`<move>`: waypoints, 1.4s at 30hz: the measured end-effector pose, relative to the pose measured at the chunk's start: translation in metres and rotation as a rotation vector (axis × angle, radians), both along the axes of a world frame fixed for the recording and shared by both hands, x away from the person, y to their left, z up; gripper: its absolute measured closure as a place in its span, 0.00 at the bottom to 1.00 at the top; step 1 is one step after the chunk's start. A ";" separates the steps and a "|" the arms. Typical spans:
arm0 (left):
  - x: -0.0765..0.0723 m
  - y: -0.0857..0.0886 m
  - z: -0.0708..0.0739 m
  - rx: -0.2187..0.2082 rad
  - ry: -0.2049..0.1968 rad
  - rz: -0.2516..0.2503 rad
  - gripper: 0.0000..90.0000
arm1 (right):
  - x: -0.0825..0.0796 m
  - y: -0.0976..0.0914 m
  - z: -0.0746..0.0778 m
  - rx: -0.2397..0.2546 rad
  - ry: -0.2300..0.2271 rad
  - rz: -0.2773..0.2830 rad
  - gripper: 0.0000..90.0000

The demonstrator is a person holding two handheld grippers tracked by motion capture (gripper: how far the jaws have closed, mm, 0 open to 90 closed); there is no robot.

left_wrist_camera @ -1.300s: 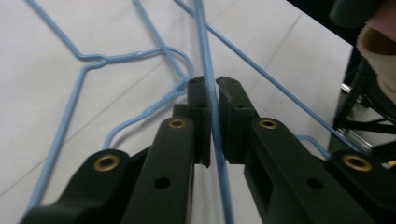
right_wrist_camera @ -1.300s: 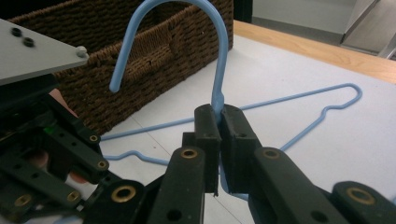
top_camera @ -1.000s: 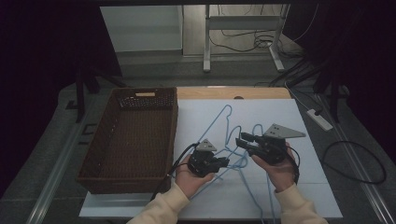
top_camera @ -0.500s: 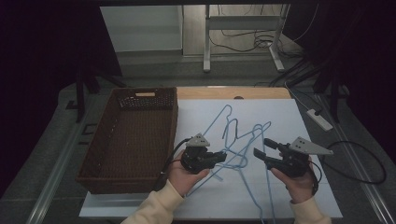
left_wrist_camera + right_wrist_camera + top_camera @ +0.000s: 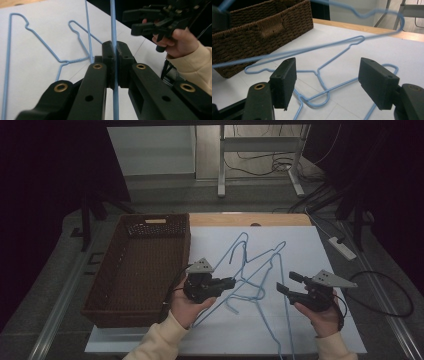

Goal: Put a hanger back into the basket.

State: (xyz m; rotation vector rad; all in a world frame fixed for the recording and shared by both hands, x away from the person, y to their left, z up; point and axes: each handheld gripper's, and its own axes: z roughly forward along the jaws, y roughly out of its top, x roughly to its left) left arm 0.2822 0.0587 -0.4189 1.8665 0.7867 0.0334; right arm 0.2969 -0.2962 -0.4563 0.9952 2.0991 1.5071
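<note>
Counting two blue hangers (image 5: 260, 270), one basket (image 5: 140, 265), two tongs (image 5: 231, 282).

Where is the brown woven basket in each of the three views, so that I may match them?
High view: brown woven basket, left of centre, beside the left gripper.
Left gripper view: not in it.
Right gripper view: basket, upper left.
Shared landmark: the blue wire hangers on the white sheet.

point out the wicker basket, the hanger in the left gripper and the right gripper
wicker basket (image 5: 145, 226): high view, far rim
blue hanger (image 5: 113, 30): left gripper view, wire above the shut fingers
right gripper (image 5: 284, 282): high view, between its open fingers
</note>
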 end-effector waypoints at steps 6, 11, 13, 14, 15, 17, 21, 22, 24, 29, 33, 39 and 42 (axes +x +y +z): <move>-0.003 0.017 0.016 -0.017 -0.030 0.002 0.96 | 0.000 -0.001 -0.005 -0.015 0.015 0.000 0.35; -0.005 0.034 0.030 -0.047 -0.061 0.009 0.96 | 0.001 -0.002 -0.008 -0.023 0.020 -0.005 0.35; -0.006 0.040 0.035 -0.061 -0.073 0.014 0.96 | 0.002 -0.002 -0.009 -0.027 0.024 -0.007 0.35; -0.006 0.040 0.035 -0.061 -0.073 0.014 0.96 | 0.002 -0.002 -0.009 -0.027 0.027 -0.008 0.35; -0.006 0.043 0.037 -0.065 -0.077 0.016 0.96 | 0.002 -0.002 -0.009 -0.027 0.027 -0.008 0.35; -0.007 0.049 0.041 -0.072 -0.087 0.024 0.96 | 0.003 -0.003 -0.010 -0.032 0.027 -0.009 0.35; -0.007 0.059 0.045 -0.084 -0.098 0.035 0.96 | 0.003 -0.003 -0.011 -0.039 0.027 -0.008 0.35; -0.007 0.063 0.047 -0.087 -0.103 0.040 0.96 | 0.004 -0.003 -0.012 -0.040 0.030 -0.009 0.35; -0.007 0.066 0.049 -0.090 -0.108 0.044 0.96 | 0.004 -0.003 -0.012 -0.043 0.032 -0.010 0.35; -0.008 0.076 0.054 -0.090 -0.122 0.052 0.96 | 0.004 -0.003 -0.013 -0.046 0.038 -0.013 0.35; -0.008 0.083 0.057 -0.090 -0.135 0.064 0.96 | 0.004 -0.003 -0.013 -0.045 0.037 -0.013 0.35; -0.008 0.093 0.060 -0.080 -0.151 0.082 0.96 | 0.004 -0.003 -0.014 -0.052 0.039 -0.015 0.35; -0.008 0.096 0.061 -0.075 -0.153 0.090 0.96 | 0.005 -0.003 -0.015 -0.053 0.041 -0.015 0.35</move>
